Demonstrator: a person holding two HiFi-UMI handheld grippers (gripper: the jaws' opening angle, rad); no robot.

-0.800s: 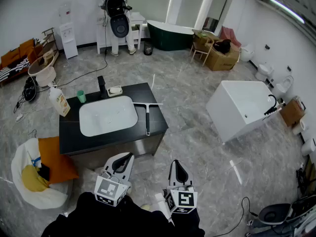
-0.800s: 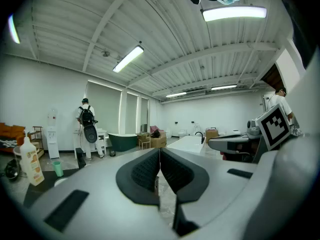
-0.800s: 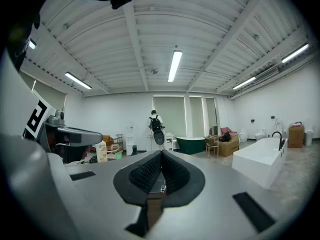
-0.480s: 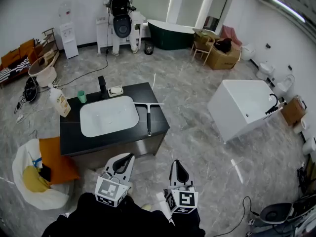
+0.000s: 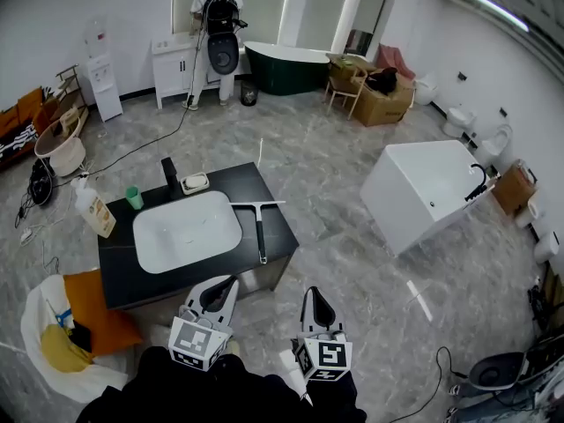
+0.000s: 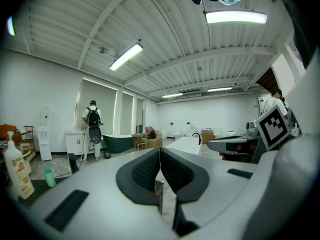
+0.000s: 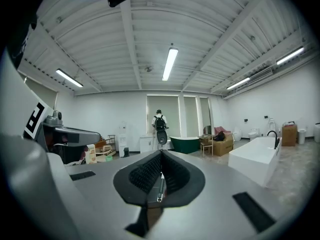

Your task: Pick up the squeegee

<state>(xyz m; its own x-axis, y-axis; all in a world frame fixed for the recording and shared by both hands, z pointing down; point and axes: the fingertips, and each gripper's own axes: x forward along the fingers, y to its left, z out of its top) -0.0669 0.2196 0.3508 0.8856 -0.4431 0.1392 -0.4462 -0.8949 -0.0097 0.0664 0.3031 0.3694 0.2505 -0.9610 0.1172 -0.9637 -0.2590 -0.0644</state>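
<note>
Pale grey left gripper point(image 5: 231, 280) and right gripper point(image 5: 312, 291) bear black ribbed pads point(image 6: 145, 171) and 2 marker cubes point(image 5: 196, 342).

No words or numbers legible, black-and-white square marker on left gripper point(image 5: 226, 282) cube point(image 5: 196, 342), another on right gripper point(image 5: 314, 293) cube point(image 5: 328, 358), bottle point(image 5: 92, 211) label unreadable

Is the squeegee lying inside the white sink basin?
No, the squeegee lies on the dark countertop, to the right of the basin in the head view.
</note>
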